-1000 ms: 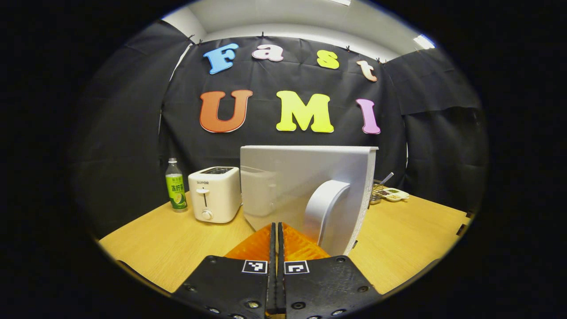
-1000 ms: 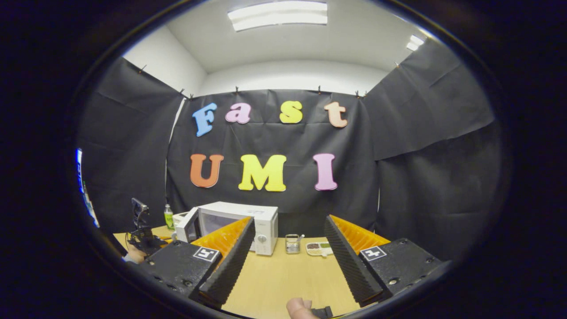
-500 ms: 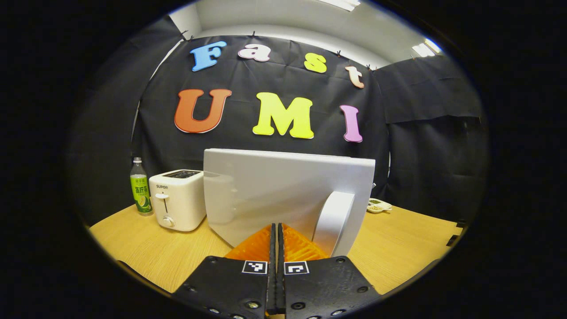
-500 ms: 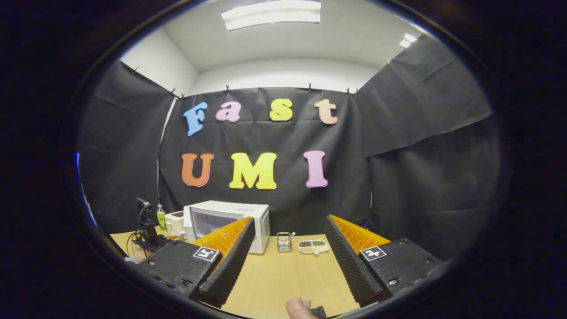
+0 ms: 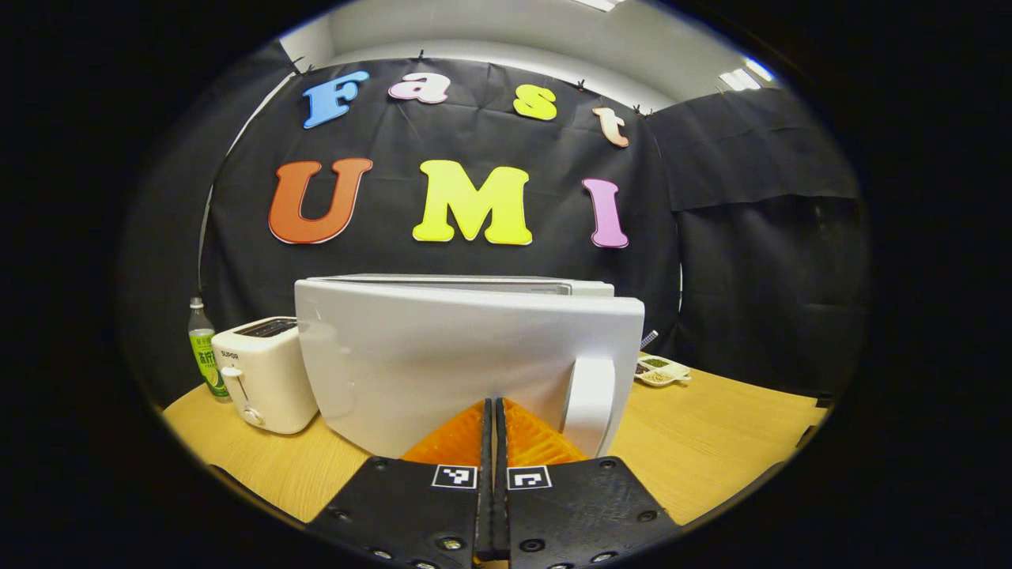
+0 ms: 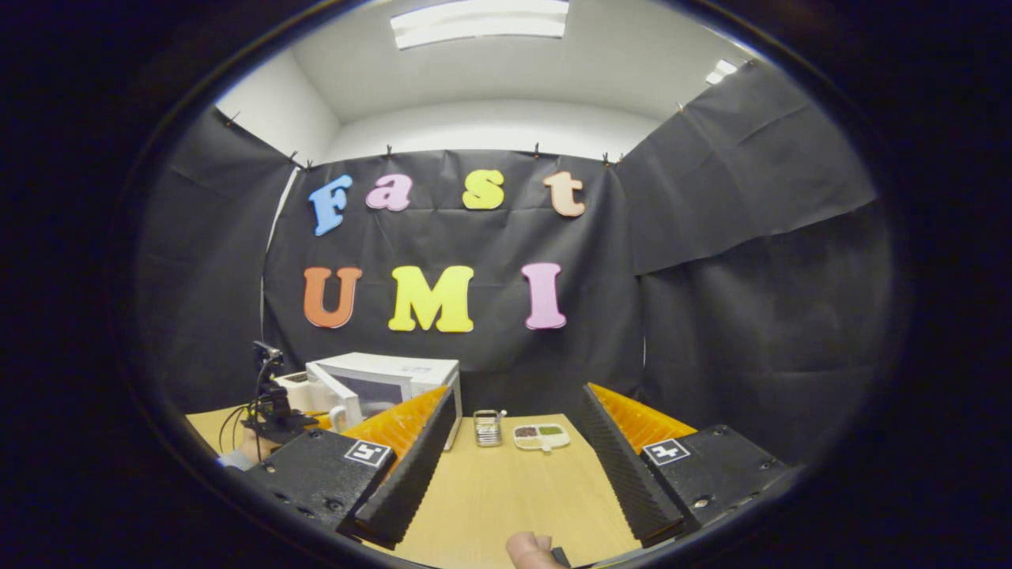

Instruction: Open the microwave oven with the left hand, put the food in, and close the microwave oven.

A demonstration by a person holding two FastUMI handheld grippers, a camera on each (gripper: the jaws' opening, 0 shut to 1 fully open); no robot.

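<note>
our left tongs (image 5: 492,411) are pressed together, empty, level, nosing the microwave door (image 5: 466,356) just left of its handle (image 5: 589,403); the door stands slightly ajar. our right tongs (image 6: 514,442) gape wide, empty, above the surface (image 6: 514,490), well back from the food dish (image 6: 541,436).

Bright ceiling lights (image 6: 480,20) overhead; sharp focus, strong fisheye bending at edges.

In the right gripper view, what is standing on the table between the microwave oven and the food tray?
In the right gripper view, a small metal rack-like holder stands on the table between the microwave oven and the food tray.
</note>
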